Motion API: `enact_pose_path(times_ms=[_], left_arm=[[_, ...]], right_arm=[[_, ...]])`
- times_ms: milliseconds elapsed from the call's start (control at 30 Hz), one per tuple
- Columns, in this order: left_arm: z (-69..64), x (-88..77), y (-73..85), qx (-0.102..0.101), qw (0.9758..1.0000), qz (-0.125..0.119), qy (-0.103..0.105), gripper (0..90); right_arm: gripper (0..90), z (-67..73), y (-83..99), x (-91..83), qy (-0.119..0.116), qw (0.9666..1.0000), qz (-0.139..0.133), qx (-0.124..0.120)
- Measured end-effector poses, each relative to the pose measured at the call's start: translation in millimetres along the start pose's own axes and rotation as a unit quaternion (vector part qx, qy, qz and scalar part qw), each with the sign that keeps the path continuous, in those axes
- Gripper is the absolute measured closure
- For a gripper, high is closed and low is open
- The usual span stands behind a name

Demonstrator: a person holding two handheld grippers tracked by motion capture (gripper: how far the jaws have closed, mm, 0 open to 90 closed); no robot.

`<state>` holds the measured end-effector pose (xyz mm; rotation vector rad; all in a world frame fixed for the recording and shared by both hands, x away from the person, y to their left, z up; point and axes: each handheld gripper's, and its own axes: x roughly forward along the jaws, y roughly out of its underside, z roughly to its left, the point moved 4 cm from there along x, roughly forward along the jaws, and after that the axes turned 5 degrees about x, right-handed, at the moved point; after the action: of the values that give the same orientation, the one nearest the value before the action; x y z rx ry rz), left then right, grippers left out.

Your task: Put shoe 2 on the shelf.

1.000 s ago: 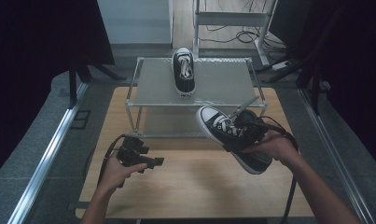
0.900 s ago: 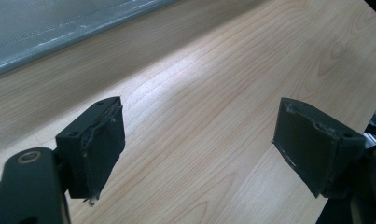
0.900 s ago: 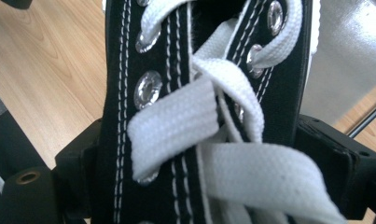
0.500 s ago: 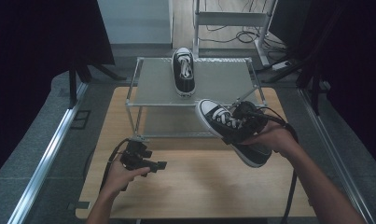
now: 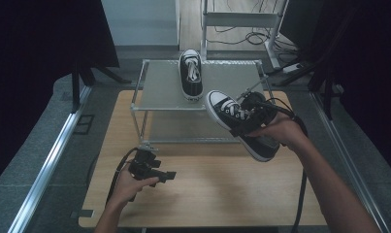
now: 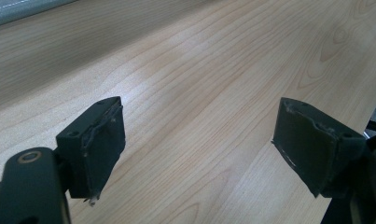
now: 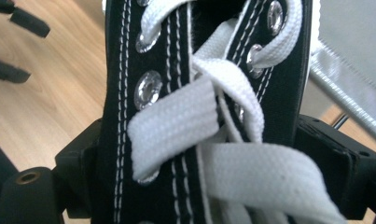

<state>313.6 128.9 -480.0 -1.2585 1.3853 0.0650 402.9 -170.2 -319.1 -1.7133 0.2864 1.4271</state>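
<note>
Carrying is the step we judge in hand. At seven o'clock on the pale wooden tabletop (image 5: pixel 207 194), our left gripper (image 5: pixel 165 175) idles low over the wood, jaws apart with nothing between them. Toward three o'clock, our right gripper (image 5: pixel 245 127) is clamped across the laced upper of the black canvas sneaker with white laces and white sole (image 5: pixel 234 121), held off the table beside the grey metal-framed shelf (image 5: pixel 159 92). Its twin sneaker (image 5: pixel 190 75) already sits on the shelf at twelve o'clock. Next, we think, the held shoe needs levelling and setting beside its mate. Grey floor, cables and dark curtains surround us.
</note>
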Motion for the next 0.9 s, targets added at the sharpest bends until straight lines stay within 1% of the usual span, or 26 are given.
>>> enact_pose_path(times_ms=[267, 400, 533, 667, 900], left_arm=[[0.8, 6.6, 3.3, -0.004, 1.0000, 0.001, 0.009, 17.0], [0.5, 10.1, 4.4, -0.002, 0.9999, 0.009, 0.009, 16.9], [0.8, 10.9, 4.7, -0.001, 0.9999, 0.009, 0.011, 16.9], [0.7, 12.2, 5.1, -0.001, 0.9999, 0.010, 0.013, 16.9], [-0.1, 12.9, 4.7, 0.000, 0.9998, 0.010, 0.019, 16.9]], right_arm=[[13.1, -12.6, -22.9, 1.2, 0.008, 0.9999, 0.001, 0.015], [13.1, -16.9, -34.2, 0.7, 0.011, 0.9997, 0.000, 0.021], [13.1, -21.4, -44.4, 2.8, 0.015, 0.9995, 0.006, 0.026], [13.1, -27.8, -54.0, 7.6, 0.029, 0.9989, 0.011, 0.036], [13.1, -36.0, -69.3, 11.8, 0.032, 0.9980, 0.017, 0.052]])
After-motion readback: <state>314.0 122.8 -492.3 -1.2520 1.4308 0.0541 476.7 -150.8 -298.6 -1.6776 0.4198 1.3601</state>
